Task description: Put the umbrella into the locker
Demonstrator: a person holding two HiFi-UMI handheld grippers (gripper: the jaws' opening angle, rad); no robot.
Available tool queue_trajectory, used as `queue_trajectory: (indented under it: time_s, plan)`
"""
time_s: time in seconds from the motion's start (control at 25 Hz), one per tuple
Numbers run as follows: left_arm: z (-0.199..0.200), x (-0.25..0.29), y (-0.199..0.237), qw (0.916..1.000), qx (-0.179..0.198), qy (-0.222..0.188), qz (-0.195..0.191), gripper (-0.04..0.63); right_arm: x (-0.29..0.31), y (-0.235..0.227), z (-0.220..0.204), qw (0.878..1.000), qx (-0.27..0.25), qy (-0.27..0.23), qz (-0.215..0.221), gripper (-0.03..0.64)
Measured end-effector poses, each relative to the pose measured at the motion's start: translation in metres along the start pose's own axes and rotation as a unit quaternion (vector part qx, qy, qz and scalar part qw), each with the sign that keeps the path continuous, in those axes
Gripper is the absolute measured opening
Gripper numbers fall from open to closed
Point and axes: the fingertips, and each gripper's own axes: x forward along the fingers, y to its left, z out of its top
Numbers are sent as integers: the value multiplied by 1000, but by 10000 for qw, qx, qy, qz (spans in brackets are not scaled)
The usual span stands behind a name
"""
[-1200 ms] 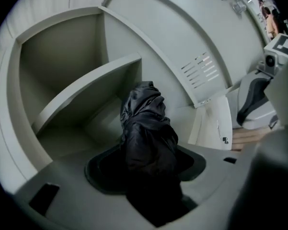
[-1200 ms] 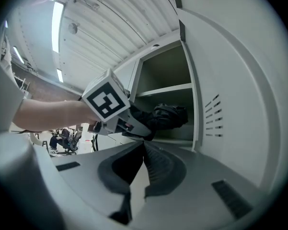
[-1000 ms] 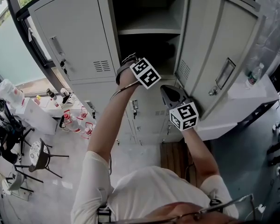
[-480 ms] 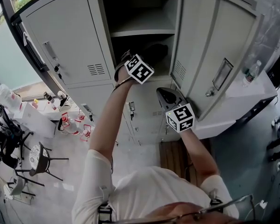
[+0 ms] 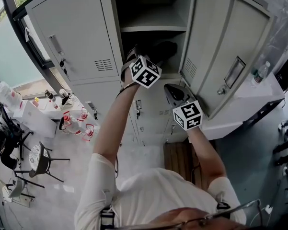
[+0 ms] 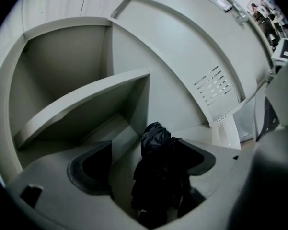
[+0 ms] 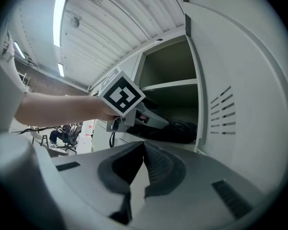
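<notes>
The black folded umbrella [image 6: 158, 176] lies on the floor of the open locker's lower compartment [image 5: 155, 49], under the grey shelf [image 6: 86, 104]. My left gripper [image 6: 148, 164] reaches into that opening, its jaws opening wide with the umbrella between them and the pads [image 6: 93, 169] off the fabric. In the head view the left gripper [image 5: 134, 56] is at the locker mouth and the umbrella [image 5: 162, 48] shows dark behind it. My right gripper [image 5: 175, 94] hovers lower right, beside the open door [image 5: 230, 51], shut and empty; its pads [image 7: 155, 169] meet.
A closed locker door [image 5: 72, 32] flanks the opening on the left. A water bottle [image 5: 260, 75] stands on a white ledge at right. Chairs and small bottles [image 5: 74, 121] sit on the floor at left. A wooden board [image 5: 178, 159] lies below the lockers.
The left gripper has lifted slightly at the locker mouth and its jaws have spread off the umbrella, which now lies in the compartment. The right gripper has stayed put.
</notes>
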Motion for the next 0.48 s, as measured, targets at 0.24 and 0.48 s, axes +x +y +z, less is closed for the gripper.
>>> queue_trajectory:
  time_s: [0.24,0.48]
  plan:
    - [20,-28,2,9966,-460,-680,8,417,-3,-3,7,9998,-76,13,-159,5]
    - [30,-63,4,9872,-854,-1345,-62,416,-7,2,21,9994,-113,-107,-317,5]
